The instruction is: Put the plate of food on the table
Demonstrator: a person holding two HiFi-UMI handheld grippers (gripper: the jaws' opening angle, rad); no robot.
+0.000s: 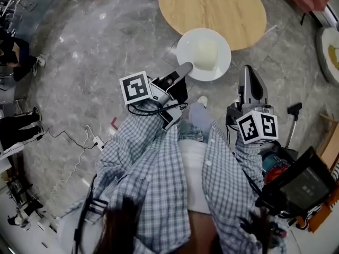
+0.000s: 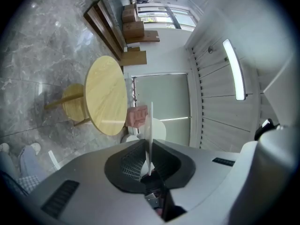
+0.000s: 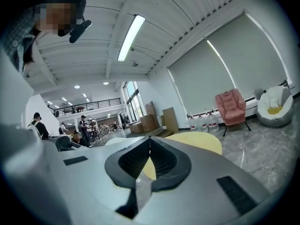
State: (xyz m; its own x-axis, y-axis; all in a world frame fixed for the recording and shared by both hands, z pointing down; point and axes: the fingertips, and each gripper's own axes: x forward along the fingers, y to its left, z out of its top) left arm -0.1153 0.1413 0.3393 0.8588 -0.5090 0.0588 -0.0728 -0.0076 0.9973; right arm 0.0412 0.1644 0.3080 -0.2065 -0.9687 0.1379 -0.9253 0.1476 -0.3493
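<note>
left gripper [image 1: 185,68] clamped on rim of plate [image 1: 189,42], pale food [image 1: 207,54] on it, near round table [image 1: 212,7], right gripper [image 3: 150,144] closed, empty

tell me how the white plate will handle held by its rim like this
Probably stiff: the plate lies flat though the left gripper pinches only one edge. That off-centre hold likely lets it sag or twist under the pale food. It looks smooth, so perhaps slippery, and breakable over the stone floor.
</note>
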